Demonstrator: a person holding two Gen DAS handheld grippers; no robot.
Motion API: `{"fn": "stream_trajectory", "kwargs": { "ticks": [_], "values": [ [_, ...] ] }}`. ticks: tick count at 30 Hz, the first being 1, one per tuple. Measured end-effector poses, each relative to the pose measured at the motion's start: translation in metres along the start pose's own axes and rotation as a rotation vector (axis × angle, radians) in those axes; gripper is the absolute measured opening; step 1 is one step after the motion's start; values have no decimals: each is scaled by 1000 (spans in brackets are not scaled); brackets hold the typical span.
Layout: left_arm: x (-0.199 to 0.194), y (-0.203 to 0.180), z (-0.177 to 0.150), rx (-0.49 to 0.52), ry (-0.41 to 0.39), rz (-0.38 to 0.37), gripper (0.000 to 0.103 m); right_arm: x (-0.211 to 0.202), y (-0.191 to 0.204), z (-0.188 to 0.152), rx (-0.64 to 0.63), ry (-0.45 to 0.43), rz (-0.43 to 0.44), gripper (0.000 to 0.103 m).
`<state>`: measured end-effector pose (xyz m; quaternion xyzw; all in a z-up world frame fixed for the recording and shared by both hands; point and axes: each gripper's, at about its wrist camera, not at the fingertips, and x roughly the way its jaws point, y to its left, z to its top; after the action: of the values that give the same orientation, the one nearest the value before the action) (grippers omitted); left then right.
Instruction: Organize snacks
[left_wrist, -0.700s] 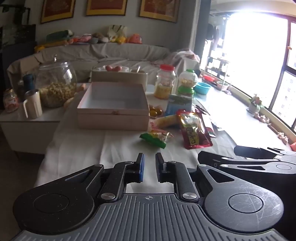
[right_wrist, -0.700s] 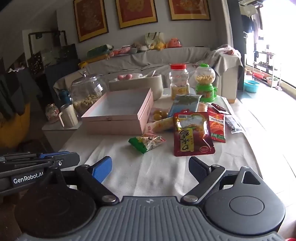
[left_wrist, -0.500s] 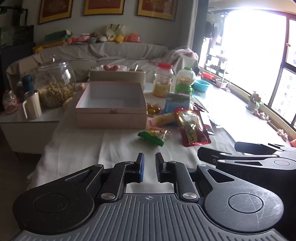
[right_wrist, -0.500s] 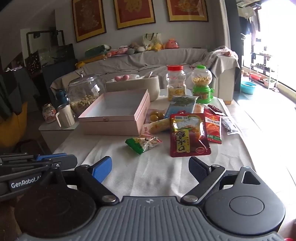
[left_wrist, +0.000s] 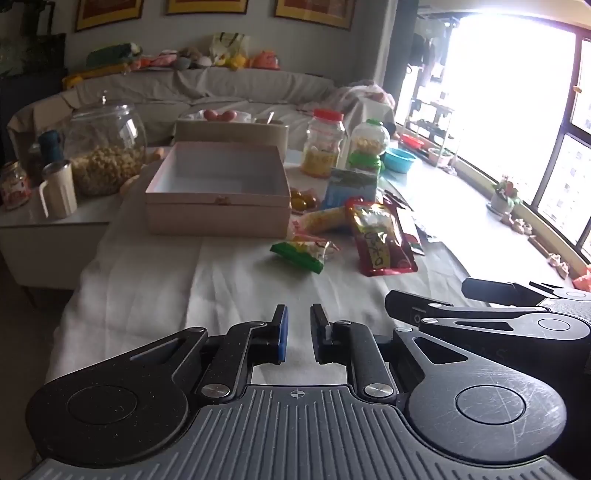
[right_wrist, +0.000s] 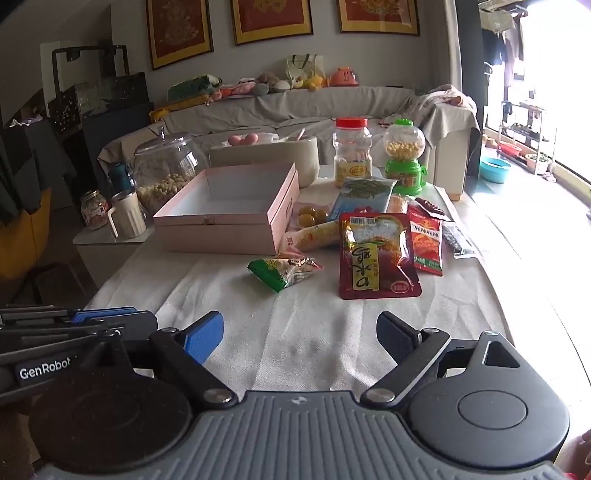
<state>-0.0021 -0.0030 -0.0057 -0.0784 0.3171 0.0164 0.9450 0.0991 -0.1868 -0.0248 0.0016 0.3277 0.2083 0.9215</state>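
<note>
An open, empty pink box (left_wrist: 218, 195) (right_wrist: 229, 210) sits on the white tablecloth. To its right lie loose snacks: a green packet (left_wrist: 301, 253) (right_wrist: 284, 269), a dark red pouch (left_wrist: 380, 236) (right_wrist: 376, 258), a red chilli packet (right_wrist: 426, 240), a blue packet (right_wrist: 364, 197), a yellow roll (right_wrist: 317, 234) and round yellow sweets (right_wrist: 312, 218). My left gripper (left_wrist: 298, 336) hovers over the near table edge, its fingers a narrow gap apart and empty. My right gripper (right_wrist: 299, 334) is wide open and empty, to the right of the left one.
A glass jar of nuts (right_wrist: 162, 173), a cream mug (right_wrist: 127, 214) and a small jar (right_wrist: 94, 208) stand on a low side table at left. A beige container (right_wrist: 266, 153), a red-lidded jar (right_wrist: 351, 151) and a green candy dispenser (right_wrist: 404, 160) stand behind the box. A sofa (right_wrist: 295, 107) lies beyond.
Both grippers have drawn back a little from the table, so the snacks look slightly farther. Neither gripper's jaws have changed.
</note>
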Motion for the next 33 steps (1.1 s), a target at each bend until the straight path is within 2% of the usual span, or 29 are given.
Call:
{"fn": "stream_trajectory", "kwargs": {
  "ticks": [6,21,33],
  "values": [
    [6,-2,-2,-6,25,-18,17,3,-3,-2,9,24,-14,91],
    [3,-4,-6,-12,8,4,17,4,-4,-5,4,30,11,91],
    [7,-5,-9,-7,18,-14,17,3,-5,-8,4,30,0,91]
  ]
}}
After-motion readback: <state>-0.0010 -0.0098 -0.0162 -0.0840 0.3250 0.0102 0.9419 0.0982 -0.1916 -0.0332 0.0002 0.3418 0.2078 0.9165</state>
